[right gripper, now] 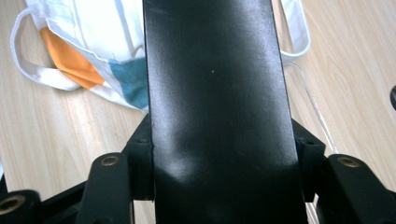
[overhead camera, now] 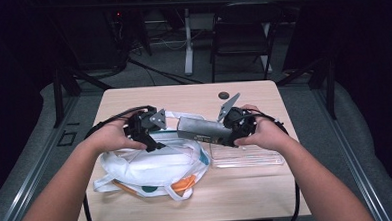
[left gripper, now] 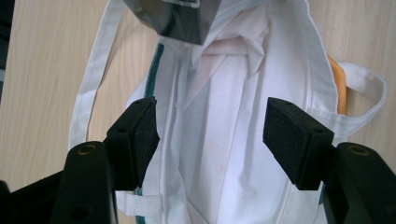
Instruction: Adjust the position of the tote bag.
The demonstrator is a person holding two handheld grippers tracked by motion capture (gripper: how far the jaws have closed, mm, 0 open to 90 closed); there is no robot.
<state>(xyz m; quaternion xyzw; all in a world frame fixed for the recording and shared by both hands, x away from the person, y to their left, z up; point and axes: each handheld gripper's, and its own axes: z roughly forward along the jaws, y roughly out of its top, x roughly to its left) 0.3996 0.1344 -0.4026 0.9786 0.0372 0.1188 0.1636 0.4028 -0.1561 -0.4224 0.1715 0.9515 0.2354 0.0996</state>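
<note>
Right gripper (overhead camera: 224,131): jaws clamped on one end of a dark, flat-sided box (overhead camera: 201,130). In the right gripper view the box (right gripper: 217,112) runs straight up between both jaws, its sides flush against them, so the grip is wide but firm. From above, the box lies roughly level and points from the right gripper toward the left gripper (overhead camera: 152,138), its far end close beside that gripper.

Left gripper: jaws wide apart, nothing held. In the left gripper view the pads (left gripper: 294,140) stand either side of white cloth without pressing on it. The near end of the box (left gripper: 180,18) hangs just beyond the jaws, at the top of that view, over the cloth.

White cloth bag (overhead camera: 154,167): lies flat on the wooden table (overhead camera: 247,191), directly under the left gripper and to the left of the right gripper. Its mouth appears to face the box; the left gripper view looks down on folds of the bag (left gripper: 224,130), with a green edge strip on one side. Orange and teal patches show on the bag (right gripper: 93,42) beyond the right gripper. Cannot tell what, if anything, is inside.

Clear flat tray (overhead camera: 246,157): on the table just below the right gripper, beside the bag. Contents not discernible.
</note>
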